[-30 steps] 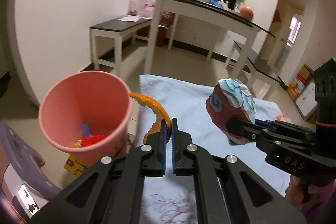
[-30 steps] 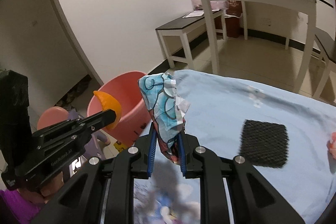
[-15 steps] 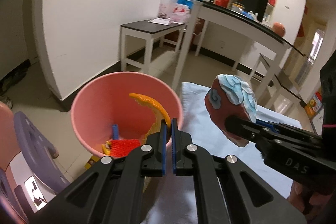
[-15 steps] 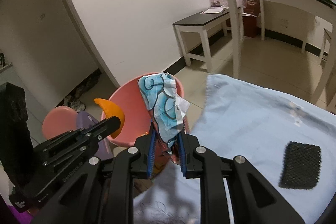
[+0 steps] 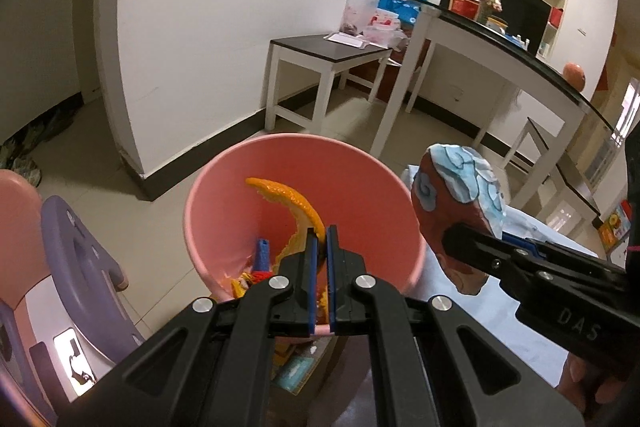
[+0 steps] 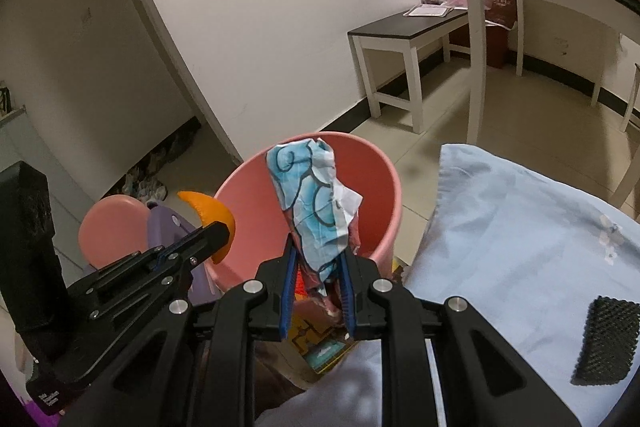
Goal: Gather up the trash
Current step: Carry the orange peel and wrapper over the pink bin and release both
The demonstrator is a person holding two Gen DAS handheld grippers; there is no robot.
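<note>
Nearest the left wrist camera, the left gripper [image 5: 320,251] is pinching a curl of orange peel [image 5: 294,205] between its blue pads, the peel arching up over the mouth of the pink bin [image 5: 200,195]. In the right wrist view, the right gripper [image 6: 318,267] is clamped on a crumpled wrapper [image 6: 316,203], blue and white with a cloud-like pattern and a dark red underside, which stands upright in front of the bin's opening. Inside the bin lie a few bits already, something blue and something red and yellow; what they are is not clear.

The step in hand looks like the drop-off: both pieces of trash are carried to the bin and neither is released yet. The peel appears to be over the opening, so the next move for that hand calls only for spreading the jaws. The wrapper seems nearer the bin's edge on the side of the pale blue cloth [image 6: 520,247]; it likely needs to go a little further over the rim before letting go, or it could fall outside.

Further off on the cloth lies a black mesh pad [image 6: 606,339], perhaps still to be collected.

The only legible writing is "DAS" [image 5: 580,323] on the side of the right gripper. Print on the boxes under the bin and on the far counter [image 5: 520,63] is too small to read.
</note>
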